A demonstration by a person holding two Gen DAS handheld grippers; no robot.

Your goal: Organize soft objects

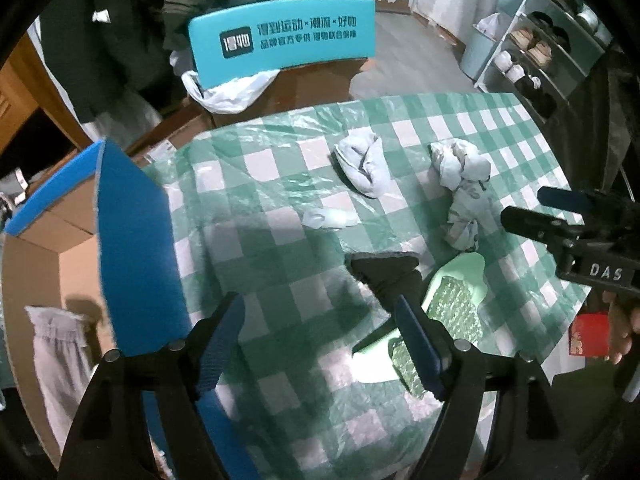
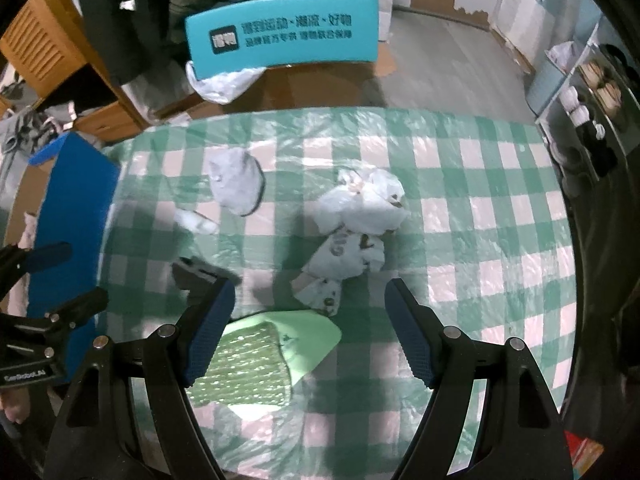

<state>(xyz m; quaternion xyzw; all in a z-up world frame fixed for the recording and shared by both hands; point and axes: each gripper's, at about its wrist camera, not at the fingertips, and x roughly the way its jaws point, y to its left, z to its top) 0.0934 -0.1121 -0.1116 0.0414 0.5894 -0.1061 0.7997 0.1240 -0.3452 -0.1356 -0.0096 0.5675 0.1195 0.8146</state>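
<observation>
Left tongs: jaws spread wide, nothing between the pads. They hover over the near-left part of the table, which carries a green-and-white checked cloth under clear plastic. The right pad lies over the edge of a dark sock in this view; contact cannot be confirmed.

Right tongs: jaws also spread wide, holding nothing. They hang above the near-middle of the table, with a mint pouch holding bubble wrap between and below the pads. The right tongs also show at the right edge of the left wrist view, well apart from the left tongs.

Soft items on the table:
- Grey bundle, far-centre, lying alone.
- White printed cloth, crumpled, right of the grey bundle and apart from it; its lower end is just beyond the mint pouch.
- Small white scrap, flat, just nearer than the grey bundle.
- Dark sock, beside the pouch's left edge, appears to touch it.

A cardboard box with blue flaps stands open at the table's left edge. A pale grey garment lies inside it. A teal sign with printed text stands beyond the far side of the table.
</observation>
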